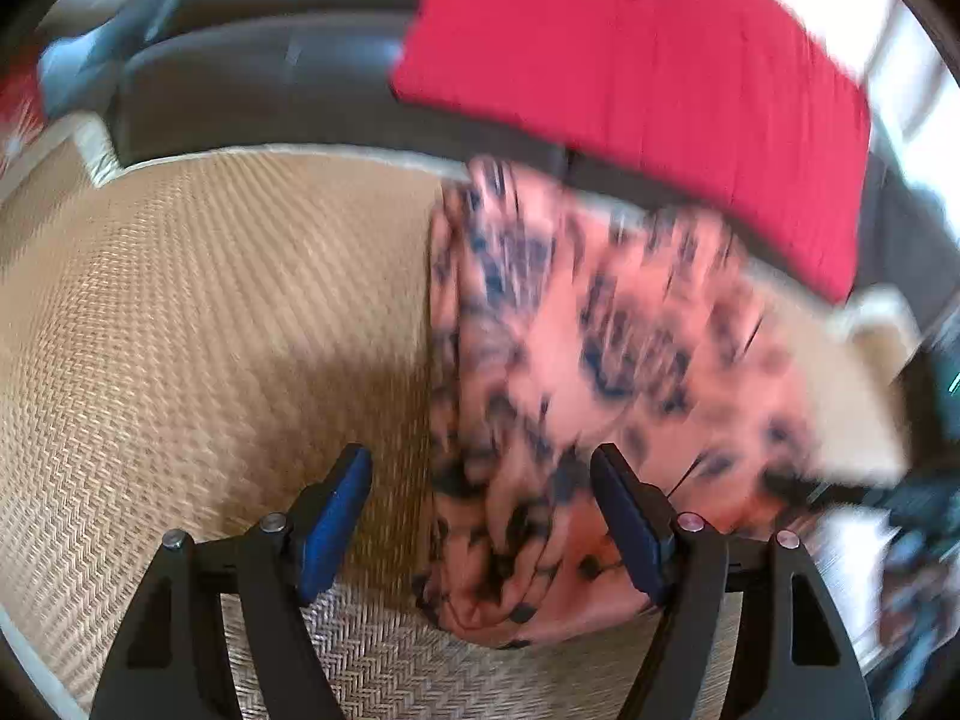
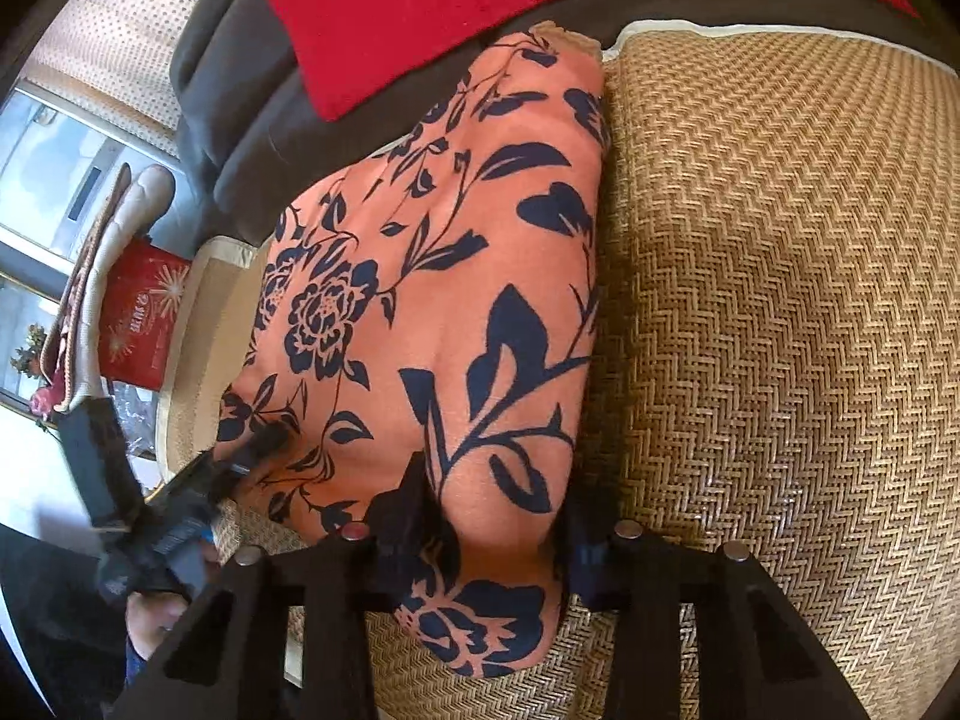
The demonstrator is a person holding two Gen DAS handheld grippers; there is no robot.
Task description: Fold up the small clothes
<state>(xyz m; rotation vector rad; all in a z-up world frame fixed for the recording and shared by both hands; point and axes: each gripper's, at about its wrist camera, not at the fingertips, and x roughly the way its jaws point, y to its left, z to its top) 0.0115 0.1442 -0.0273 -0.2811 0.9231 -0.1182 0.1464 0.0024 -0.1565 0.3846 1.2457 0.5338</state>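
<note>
We see an orange garment with a dark floral print point(image 2: 456, 276) lying on a woven herringbone mat point(image 2: 780, 300), its long straight edge running down the middle of the right wrist frame and its far end reaching the dark grey sofa point(image 2: 240, 138) at the top. A red cushion point(image 2: 420, 6) sits on the sofa along the upper edge of that frame. The right gripper point(image 2: 492, 516) is at the bottom centre, and a bunched fold of the garment rises between its two dark fingers, which pinch it from both sides. In the left wrist frame, which is blurred, the same garment point(image 1: 600, 348) fills the centre and right, with the mat point(image 1: 210, 300) spread across the left half and the red cushion point(image 1: 648, 78) at the upper right. The left gripper point(image 1: 480, 516) stands with its blue pads spread wide; the garment's edge lies between them and under the right-hand pad, but neither pad presses on it. At the lower left of the right wrist frame we make out the left gripper point(image 2: 240, 462) over the garment's corner. A red box point(image 2: 141, 312) stands at the far left.
</note>
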